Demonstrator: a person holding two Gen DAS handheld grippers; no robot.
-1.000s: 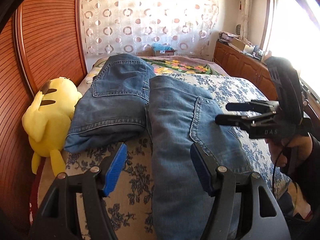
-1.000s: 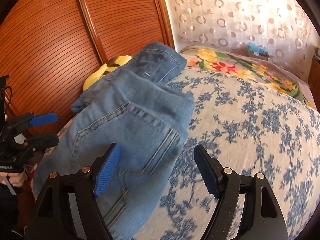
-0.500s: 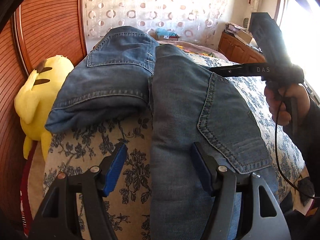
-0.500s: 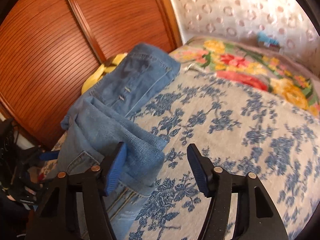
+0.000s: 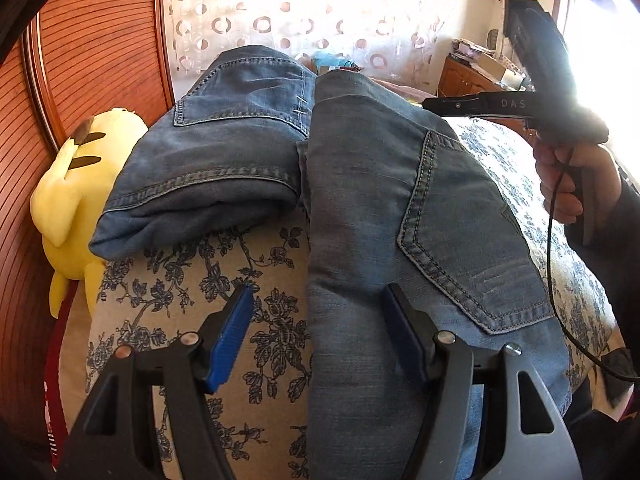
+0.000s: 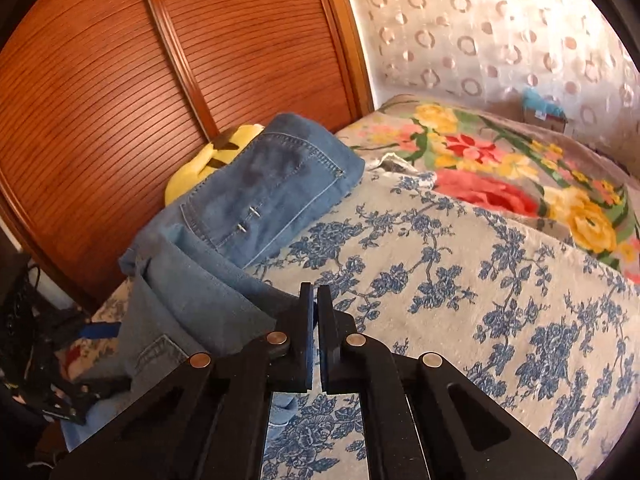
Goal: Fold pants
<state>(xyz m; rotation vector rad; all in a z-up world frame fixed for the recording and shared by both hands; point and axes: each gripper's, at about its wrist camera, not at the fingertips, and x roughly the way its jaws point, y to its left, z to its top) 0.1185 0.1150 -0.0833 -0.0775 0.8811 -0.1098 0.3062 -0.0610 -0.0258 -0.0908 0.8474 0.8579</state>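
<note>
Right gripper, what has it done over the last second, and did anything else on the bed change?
The right gripper travelled to the far edge of the flat jeans and closed its open jaws; whether denim is pinched cannot be told. The left gripper came lower and closer, still open. The folded jeans and yellow plush toy stayed put.

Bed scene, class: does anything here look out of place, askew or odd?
Nothing is spilled or damaged. One oddity: the yellow plush toy is wedged between the bed's edge and the wooden wall panel, partly under the folded jeans.
</note>
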